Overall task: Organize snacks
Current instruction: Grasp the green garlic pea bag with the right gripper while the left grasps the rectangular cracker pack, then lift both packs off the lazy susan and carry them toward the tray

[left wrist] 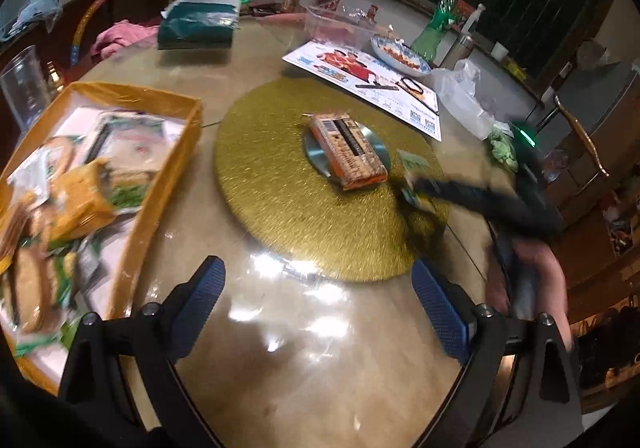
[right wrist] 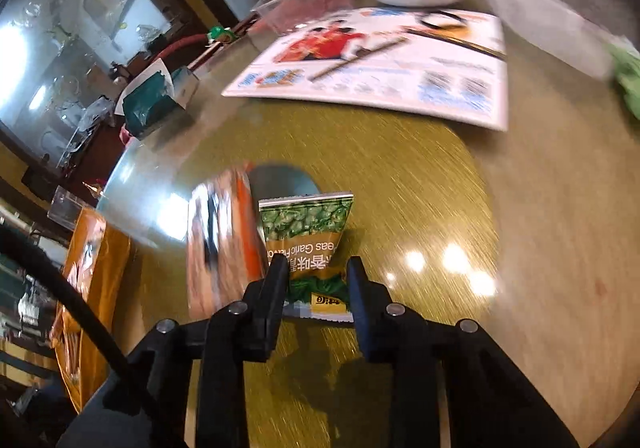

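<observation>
My right gripper [right wrist: 318, 268] is shut on a small green pea snack packet [right wrist: 308, 228] and holds it above the gold turntable [right wrist: 420, 188]. In the left wrist view the right gripper [left wrist: 416, 184] shows blurred at the turntable's right edge with the packet [left wrist: 412, 164]. An orange snack pack [left wrist: 346, 148] lies at the middle of the turntable [left wrist: 280, 208]; it also shows blurred in the right wrist view [right wrist: 220, 236]. My left gripper [left wrist: 316, 300] is open and empty above the table's near edge. An orange-lined box [left wrist: 160, 204] full of snack packets [left wrist: 80, 200] stands at the left.
A printed flyer [left wrist: 360, 76] lies beyond the turntable, with a plate of food [left wrist: 400, 54], a clear container [left wrist: 336, 28], a green bottle [left wrist: 434, 28] and a white plastic bag [left wrist: 460, 92] near it. A green pouch [left wrist: 198, 24] lies at the far left. Chairs stand around the table.
</observation>
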Tool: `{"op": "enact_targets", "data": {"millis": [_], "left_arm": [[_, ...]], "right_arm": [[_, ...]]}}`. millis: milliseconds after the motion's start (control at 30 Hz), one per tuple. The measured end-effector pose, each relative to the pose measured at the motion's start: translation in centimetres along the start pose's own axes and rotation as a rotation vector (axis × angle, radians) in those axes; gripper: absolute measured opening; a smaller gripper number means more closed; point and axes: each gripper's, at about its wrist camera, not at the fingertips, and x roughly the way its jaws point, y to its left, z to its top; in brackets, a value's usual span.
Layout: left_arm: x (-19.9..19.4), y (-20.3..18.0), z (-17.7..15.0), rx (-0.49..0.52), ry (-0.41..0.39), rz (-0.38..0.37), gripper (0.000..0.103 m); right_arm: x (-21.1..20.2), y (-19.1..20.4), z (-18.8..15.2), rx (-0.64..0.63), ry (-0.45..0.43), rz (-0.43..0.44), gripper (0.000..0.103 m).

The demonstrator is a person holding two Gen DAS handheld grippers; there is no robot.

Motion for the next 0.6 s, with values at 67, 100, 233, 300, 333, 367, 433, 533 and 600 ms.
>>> {"op": "enact_targets", "data": {"millis": [67, 100, 233, 300, 333, 367, 433, 533, 600], "left_arm": [[2.4, -1.1, 1.2, 0.001, 0.016, 0.017, 0.094], [3.4, -1.6, 1.7, 0.005, 0.020, 0.031, 0.094], [8.4, -4.5, 5.1, 0.032, 0.039, 0.124, 0.094], [11.0, -6.0, 7.2, 0.059, 0.031, 0.191, 0.094], [12.8, -6.5, 8.2, 0.059, 0.051, 0.241, 0.094], [14.5, -6.7, 8.9, 0.063, 0.087, 0.284, 0.094], [17.0, -6.5, 9.4, 0.063, 0.142, 0.329, 0.089], [16.7, -6.0, 8.4, 0.079, 0.125, 0.282, 0.063], [15.4, -5.6, 6.9, 0.131, 0.109, 0.303, 0.061]], "right_arm": [[-2.1, -0.7, -3.0, 0.021, -0.010, -0.014, 0.029], [-3.1, -1.2, -4.6, 0.042, -0.019, -0.019, 0.029], [-6.1, -2.1, -9.5, 0.103, -0.068, -0.056, 0.029], [-7.3, -2.6, -11.8, 0.153, -0.083, -0.041, 0.029], [-7.9, -2.6, -12.8, 0.169, -0.089, -0.042, 0.029], [-8.2, -2.5, -13.3, 0.174, -0.093, -0.045, 0.029], [-8.6, -1.8, -14.4, 0.161, -0.098, -0.056, 0.029], [-8.8, -1.3, -15.1, 0.139, -0.109, -0.076, 0.030], [-8.9, -0.8, -15.3, 0.114, -0.108, -0.094, 0.031]]}}
